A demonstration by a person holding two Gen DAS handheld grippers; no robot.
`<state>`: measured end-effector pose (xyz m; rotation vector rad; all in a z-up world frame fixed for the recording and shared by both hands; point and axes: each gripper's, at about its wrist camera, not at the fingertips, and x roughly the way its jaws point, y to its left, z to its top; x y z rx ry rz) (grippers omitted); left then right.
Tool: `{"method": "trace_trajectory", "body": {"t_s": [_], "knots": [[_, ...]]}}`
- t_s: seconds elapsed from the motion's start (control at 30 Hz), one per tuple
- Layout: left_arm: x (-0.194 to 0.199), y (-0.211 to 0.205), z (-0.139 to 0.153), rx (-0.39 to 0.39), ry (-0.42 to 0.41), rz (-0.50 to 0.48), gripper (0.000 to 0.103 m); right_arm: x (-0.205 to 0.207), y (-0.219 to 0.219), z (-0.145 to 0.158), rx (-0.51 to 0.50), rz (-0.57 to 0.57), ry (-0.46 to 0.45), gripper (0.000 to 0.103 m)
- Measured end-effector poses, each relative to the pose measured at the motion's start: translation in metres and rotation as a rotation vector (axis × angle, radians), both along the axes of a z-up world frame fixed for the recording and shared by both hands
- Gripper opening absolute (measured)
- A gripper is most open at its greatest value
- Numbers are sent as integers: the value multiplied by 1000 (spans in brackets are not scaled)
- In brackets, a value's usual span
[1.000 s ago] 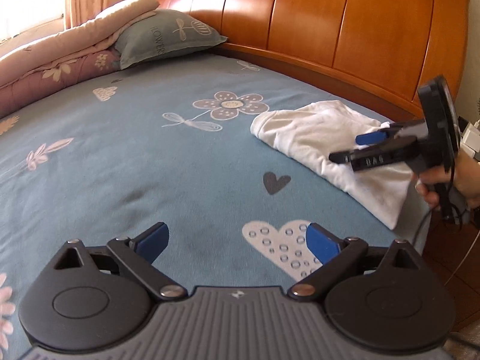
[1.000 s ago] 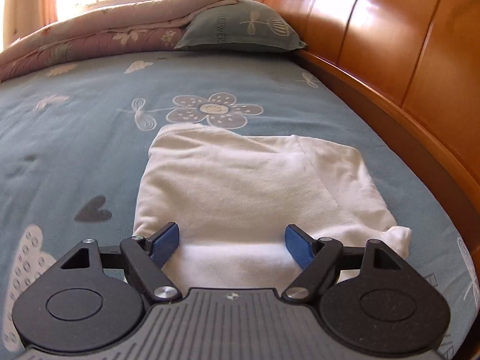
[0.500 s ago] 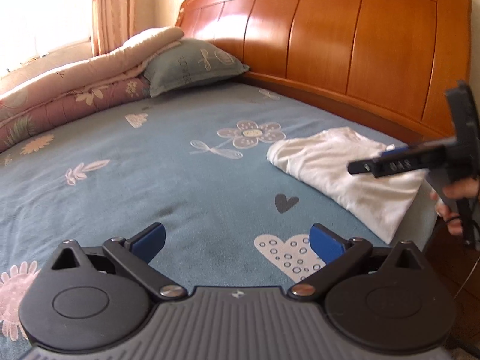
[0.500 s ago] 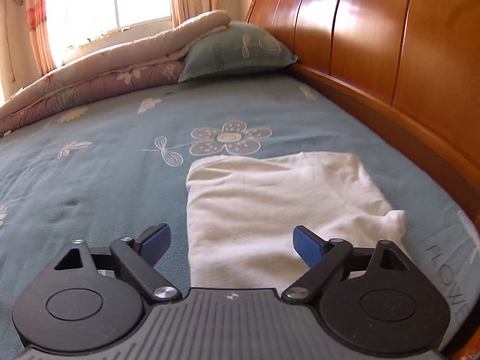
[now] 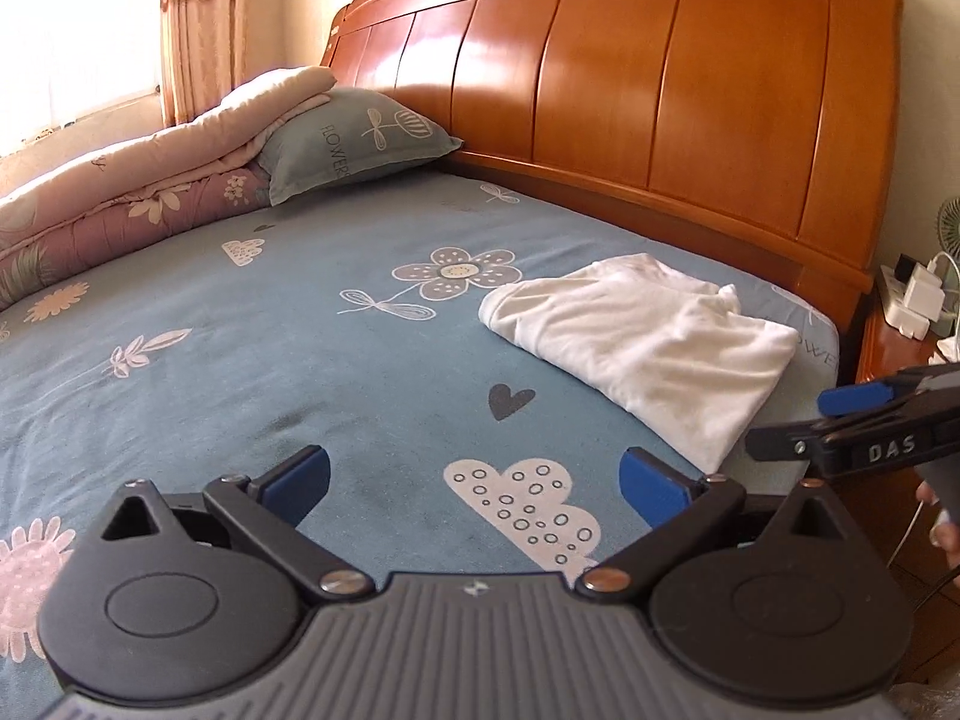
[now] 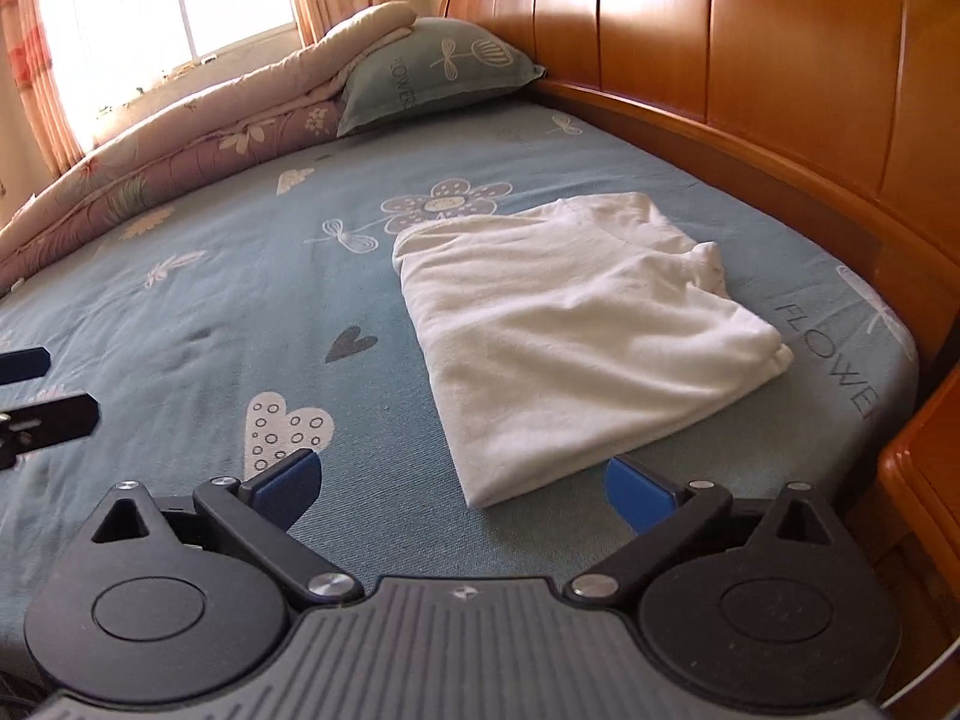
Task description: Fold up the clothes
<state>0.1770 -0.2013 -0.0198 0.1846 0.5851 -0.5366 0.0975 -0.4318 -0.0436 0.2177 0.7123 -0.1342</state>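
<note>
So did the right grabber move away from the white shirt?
Yes. The right gripper has pulled back toward the bed's edge: its open fingers were over the white shirt, and now only the shirt's near corner lies between them.

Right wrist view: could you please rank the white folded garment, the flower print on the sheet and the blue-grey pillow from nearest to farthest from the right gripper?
1. White folded garment, just ahead of the right gripper, slightly right.
2. Flower print, beyond the garment's far edge.
3. Blue-grey pillow, far end, against the headboard.
</note>
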Motion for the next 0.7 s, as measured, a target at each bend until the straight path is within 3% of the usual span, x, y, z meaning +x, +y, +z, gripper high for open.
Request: {"method": "trace_trajectory", "body": {"t_s": [0.53, 0.7], "knots": [[-27, -21, 9, -16, 18, -50, 102, -54, 10, 28, -39, -53, -19, 103], [-34, -24, 10, -42, 64, -86, 102, -68, 21, 34, -51, -53, -23, 103]]}}
